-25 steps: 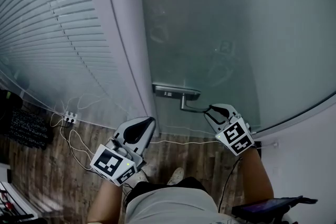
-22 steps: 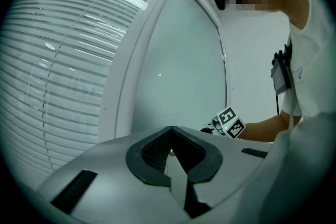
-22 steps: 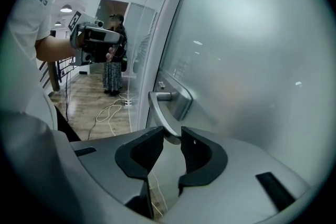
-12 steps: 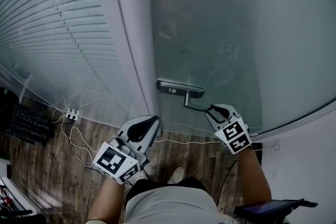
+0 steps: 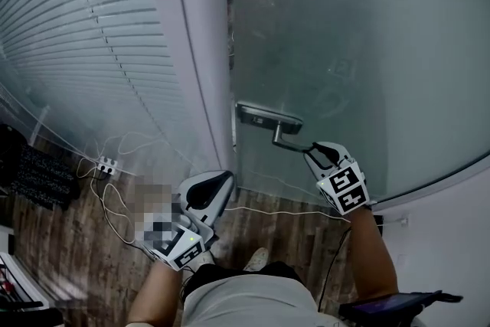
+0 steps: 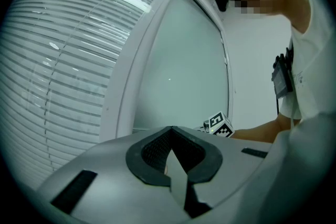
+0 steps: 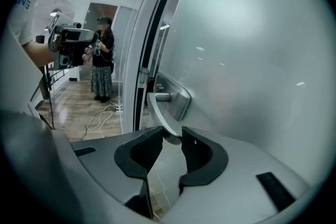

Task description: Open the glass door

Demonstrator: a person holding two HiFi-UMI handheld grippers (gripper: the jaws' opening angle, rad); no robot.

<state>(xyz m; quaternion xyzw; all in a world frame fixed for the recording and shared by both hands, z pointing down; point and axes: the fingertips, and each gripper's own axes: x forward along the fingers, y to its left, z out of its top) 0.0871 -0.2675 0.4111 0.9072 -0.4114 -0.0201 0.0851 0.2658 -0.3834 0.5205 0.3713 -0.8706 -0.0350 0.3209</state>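
Glass door [image 5: 344, 50]: frosted and upright, seen ahead and to the right. A narrow dark gap is seen between its left edge and the frame, so it is found slightly ajar.
Blinds [image 5: 76, 27]: hung behind the glass pane to the left of the frame.
Frame [image 5: 191, 65]: a pale upright post, set between the blinds and the glass door.
Floor [image 5: 260, 222]: laid in wood planks and crossed by white cables [image 5: 115, 203].
Left claw [image 5: 222, 178]: closed tight with nothing in it, held below the frame and well apart from the handle.
Right claw [image 5: 312, 150]: clamped on the free end of the handle.
Handle [image 5: 289, 143]: a metal lever, fixed to a plate [image 5: 268, 119] near the door's left edge, low on the glass.
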